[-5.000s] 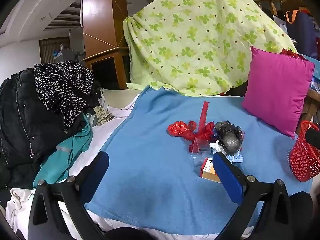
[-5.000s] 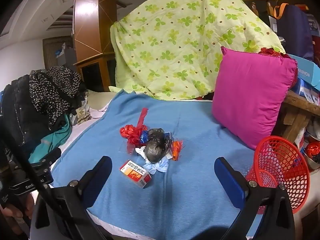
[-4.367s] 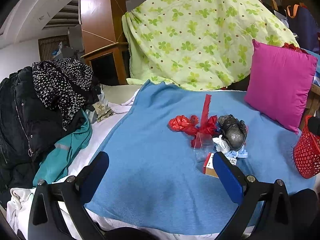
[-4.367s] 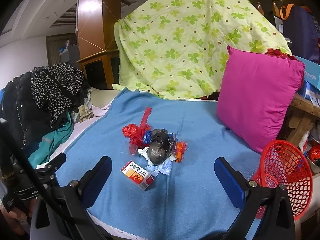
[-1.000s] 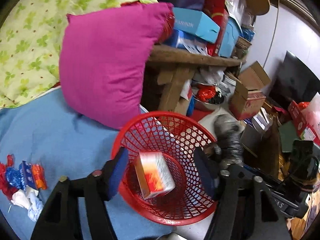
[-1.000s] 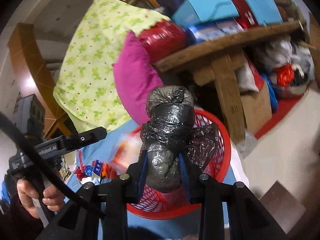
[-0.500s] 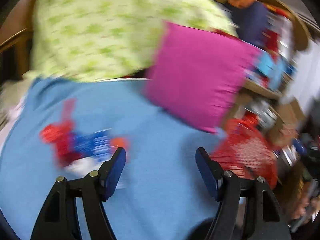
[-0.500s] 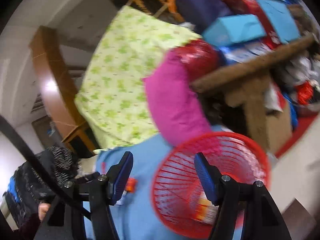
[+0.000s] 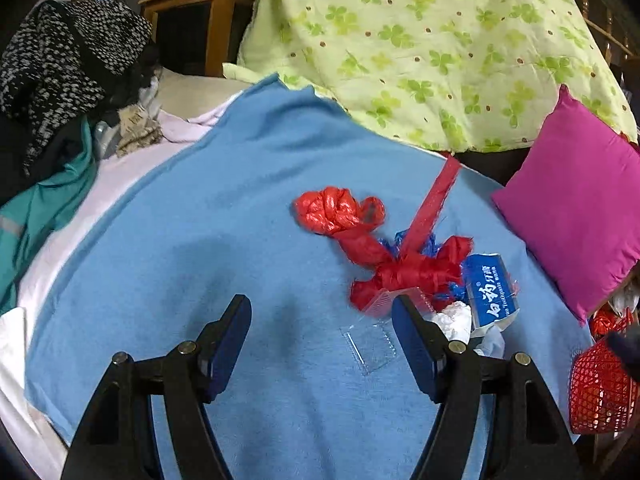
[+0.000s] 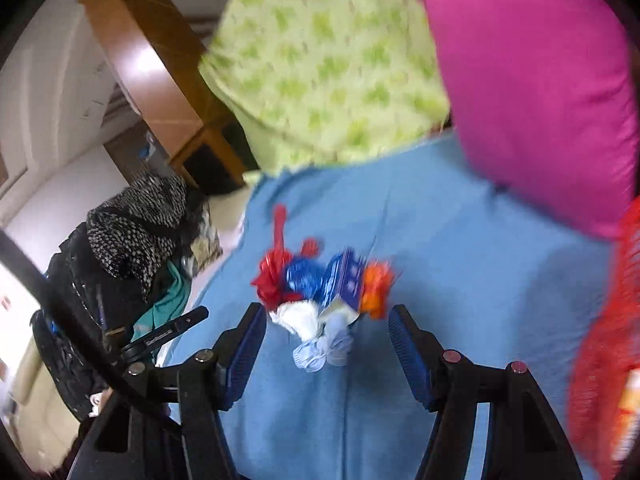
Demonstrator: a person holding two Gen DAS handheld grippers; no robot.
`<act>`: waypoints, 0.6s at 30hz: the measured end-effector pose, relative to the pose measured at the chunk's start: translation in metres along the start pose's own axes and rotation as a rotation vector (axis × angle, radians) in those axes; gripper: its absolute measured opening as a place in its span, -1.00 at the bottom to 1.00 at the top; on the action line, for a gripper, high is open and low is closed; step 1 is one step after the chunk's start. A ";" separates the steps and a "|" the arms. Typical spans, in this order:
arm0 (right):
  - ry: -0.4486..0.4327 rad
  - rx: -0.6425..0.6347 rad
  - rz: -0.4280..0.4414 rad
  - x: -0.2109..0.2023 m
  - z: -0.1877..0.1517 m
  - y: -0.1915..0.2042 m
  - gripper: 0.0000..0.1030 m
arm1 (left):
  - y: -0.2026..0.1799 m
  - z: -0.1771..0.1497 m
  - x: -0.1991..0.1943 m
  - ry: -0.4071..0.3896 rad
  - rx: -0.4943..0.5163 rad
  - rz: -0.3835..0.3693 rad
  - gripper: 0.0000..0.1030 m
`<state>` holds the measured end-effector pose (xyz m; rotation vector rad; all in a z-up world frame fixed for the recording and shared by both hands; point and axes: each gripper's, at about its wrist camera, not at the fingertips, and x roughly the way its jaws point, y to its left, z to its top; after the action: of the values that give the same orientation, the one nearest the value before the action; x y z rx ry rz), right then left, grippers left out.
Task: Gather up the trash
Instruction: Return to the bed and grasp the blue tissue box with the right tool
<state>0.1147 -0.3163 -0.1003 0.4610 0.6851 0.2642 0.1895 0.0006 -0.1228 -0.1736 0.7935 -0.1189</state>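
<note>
Now both tongs, left and right, gape empty, the trash heap lying just beyond their tips.

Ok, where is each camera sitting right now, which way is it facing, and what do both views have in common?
Left wrist: sits on the left gripper, looking forward and down over the blue blanket at the red plastic bag and the blue toothpaste box; only its two open fingers show.
Right wrist: sits on the right gripper, blurred and tilted, facing the same trash pile; its open fingers show, with the other handheld gripper at the left edge.
Shared: blanket, trash pile, pink pillow, green quilt, red basket.
</note>
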 end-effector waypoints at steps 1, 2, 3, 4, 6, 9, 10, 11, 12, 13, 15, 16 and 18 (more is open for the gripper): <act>0.029 0.020 0.003 0.019 0.001 -0.004 0.32 | -0.002 0.001 0.004 0.003 0.009 -0.013 0.42; 0.048 0.038 0.007 0.033 0.002 -0.007 0.31 | -0.004 0.006 0.010 0.005 0.017 -0.028 0.42; 0.069 0.059 0.013 0.049 0.004 -0.010 0.31 | -0.010 0.008 0.019 0.008 0.032 -0.050 0.42; 0.091 0.082 0.019 0.064 0.005 -0.014 0.29 | -0.012 0.008 0.022 0.010 0.040 -0.063 0.42; 0.120 0.130 0.038 0.085 0.005 -0.023 0.29 | -0.019 0.005 0.029 0.014 0.047 -0.107 0.42; 0.145 0.194 0.087 0.108 0.006 -0.032 0.29 | -0.026 0.001 0.035 0.001 0.042 -0.204 0.42; 0.155 0.213 0.102 0.115 0.006 -0.035 0.28 | -0.030 0.000 0.036 -0.005 0.046 -0.223 0.42; 0.162 0.240 0.115 0.121 0.007 -0.039 0.28 | -0.036 -0.001 0.038 0.000 0.056 -0.237 0.43; 0.171 0.270 0.128 0.127 0.007 -0.043 0.27 | -0.041 -0.002 0.041 0.011 0.069 -0.246 0.43; 0.177 0.291 0.135 0.131 0.007 -0.047 0.26 | -0.045 -0.003 0.044 0.020 0.082 -0.247 0.43; 0.191 0.340 0.153 0.142 0.007 -0.055 0.23 | -0.051 -0.004 0.050 0.030 0.101 -0.232 0.43; 0.201 0.368 0.167 0.147 0.008 -0.060 0.22 | -0.052 -0.004 0.053 0.036 0.103 -0.227 0.43; 0.204 0.392 0.186 0.154 0.009 -0.063 0.14 | -0.050 -0.004 0.057 0.038 0.097 -0.226 0.43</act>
<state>0.2408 -0.3154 -0.2093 0.8834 0.8996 0.3572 0.2244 -0.0588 -0.1552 -0.1693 0.8022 -0.3742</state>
